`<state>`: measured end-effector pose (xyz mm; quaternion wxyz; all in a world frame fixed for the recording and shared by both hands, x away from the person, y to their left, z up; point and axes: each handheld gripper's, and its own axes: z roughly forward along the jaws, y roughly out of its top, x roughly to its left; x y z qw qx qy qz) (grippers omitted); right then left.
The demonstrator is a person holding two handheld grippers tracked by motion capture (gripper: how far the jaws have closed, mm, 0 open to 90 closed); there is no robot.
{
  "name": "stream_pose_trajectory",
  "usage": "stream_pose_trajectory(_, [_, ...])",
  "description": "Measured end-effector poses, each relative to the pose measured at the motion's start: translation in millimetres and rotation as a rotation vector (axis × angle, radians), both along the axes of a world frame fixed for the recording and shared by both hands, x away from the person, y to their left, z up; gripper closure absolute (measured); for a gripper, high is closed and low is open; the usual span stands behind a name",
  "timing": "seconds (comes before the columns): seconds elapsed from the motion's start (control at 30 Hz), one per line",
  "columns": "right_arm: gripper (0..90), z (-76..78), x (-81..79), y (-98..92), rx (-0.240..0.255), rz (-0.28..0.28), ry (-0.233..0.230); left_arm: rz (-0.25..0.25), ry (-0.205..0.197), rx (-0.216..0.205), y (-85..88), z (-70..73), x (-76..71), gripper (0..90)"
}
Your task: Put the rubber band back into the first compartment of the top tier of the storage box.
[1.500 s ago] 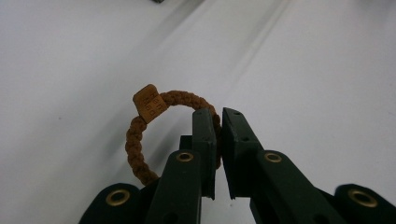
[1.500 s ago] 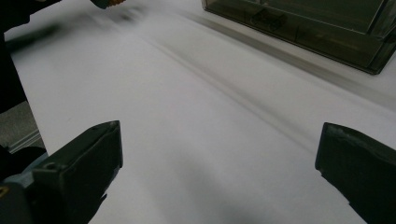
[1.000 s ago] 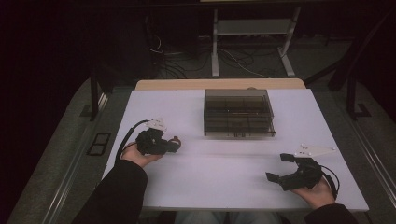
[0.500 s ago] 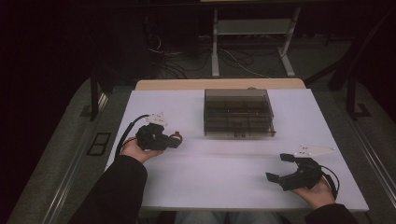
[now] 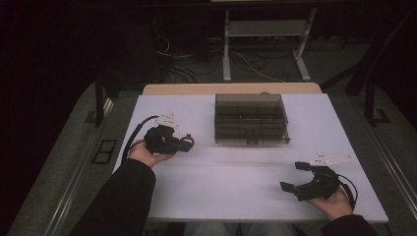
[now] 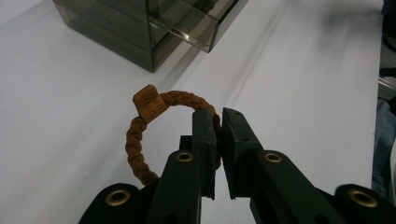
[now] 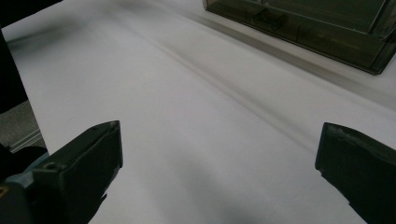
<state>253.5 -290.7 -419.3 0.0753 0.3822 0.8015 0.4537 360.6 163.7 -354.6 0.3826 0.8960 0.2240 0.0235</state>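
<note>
While the left gripper [image 6: 216,140] pinches a brown braided ring [image 6: 140,135], its jaws are closed tight on the cord at the ring's three o'clock side. A small square tag [image 6: 149,103] sits on the ring at about twelve o'clock. In the high view the left gripper [image 5: 189,142] holds the ring [image 5: 187,142] at the worktop's [image 5: 236,182] nine o'clock side, just beside the smoky clear box [image 5: 251,119], which lies toward twelve o'clock. The right gripper [image 5: 294,177] rests at about four o'clock in the person's hand [image 5: 334,204], its jaws spread wide with nothing between them, well apart from the box.
</note>
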Motion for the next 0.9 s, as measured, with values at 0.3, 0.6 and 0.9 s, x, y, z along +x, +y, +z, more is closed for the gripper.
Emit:
stream_pose_trajectory(0.3, [0.4,0.2,-0.3,-0.7,0.002,-0.001,0.002,-0.02,-0.014,-0.004,-11.4,8.5,3.4,82.8])
stream_pose_trajectory(0.6, [0.5,0.2,-0.4,-1.6,0.002,-0.002,0.001,-0.036,-0.021,0.007,-21.5,19.4,3.7,82.7])
stream_pose_trajectory(0.9, [0.5,0.0,-0.1,-1.8,0.003,-0.004,0.0,-0.054,-0.038,-0.003,-32.8,32.3,7.2,82.7])
